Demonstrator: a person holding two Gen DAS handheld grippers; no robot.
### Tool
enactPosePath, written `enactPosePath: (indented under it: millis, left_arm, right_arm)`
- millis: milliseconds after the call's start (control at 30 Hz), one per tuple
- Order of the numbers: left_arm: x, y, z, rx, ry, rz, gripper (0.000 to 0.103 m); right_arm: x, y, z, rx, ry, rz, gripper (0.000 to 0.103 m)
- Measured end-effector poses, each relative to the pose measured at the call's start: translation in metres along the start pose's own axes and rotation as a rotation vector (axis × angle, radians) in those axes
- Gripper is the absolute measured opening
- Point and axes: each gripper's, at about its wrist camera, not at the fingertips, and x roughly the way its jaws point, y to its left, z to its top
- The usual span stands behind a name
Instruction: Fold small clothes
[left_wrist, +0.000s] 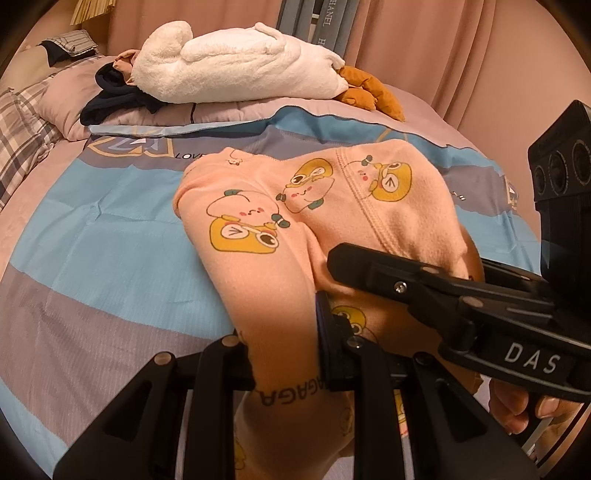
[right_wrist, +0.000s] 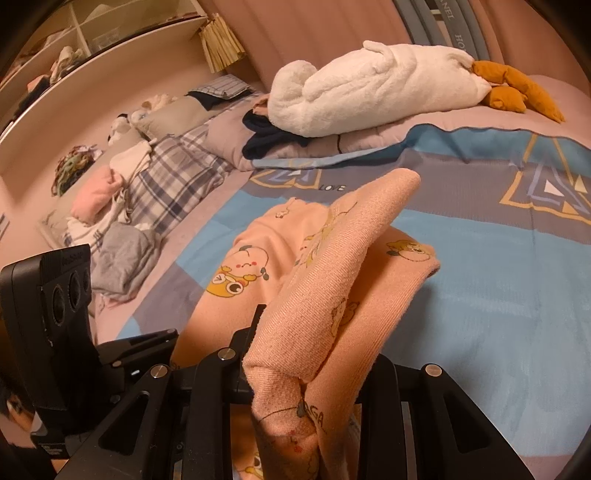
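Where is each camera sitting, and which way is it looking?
Left wrist: rides the left hand-held gripper, looking along its fingers across the bed; the right hand-held gripper shows too.
Right wrist: rides the right hand-held gripper, facing the pillows; the left one's body shows at left.
Both see the pink garment and white plush toy.

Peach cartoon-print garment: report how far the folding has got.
Done: nothing looks finished; no neat folded stack shows. In hand: the peach cartoon-print garment is lifted off the blue-and-grey bedspread, pinched by the left claw and the right claw. Left: the fold itself, then the loose clothes beside the plaid pillow.
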Motion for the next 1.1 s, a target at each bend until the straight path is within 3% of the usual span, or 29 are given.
enactPosePath:
  millis: [800, 1100]
  left_arm:
    - [0.061, 0.011, -0.004, -0.008, 0.108, 0.015, 0.023]
    - [0.065, 0.013, -0.003, -0.003, 0.120, 0.029, 0.026]
  right_arm:
    - [0.035, -0.046, -0.010, 0.065, 0.090, -0.019, 0.030]
    - [0.038, -0.048, -0.008, 0.060, 0.121, -0.095, 0.030]
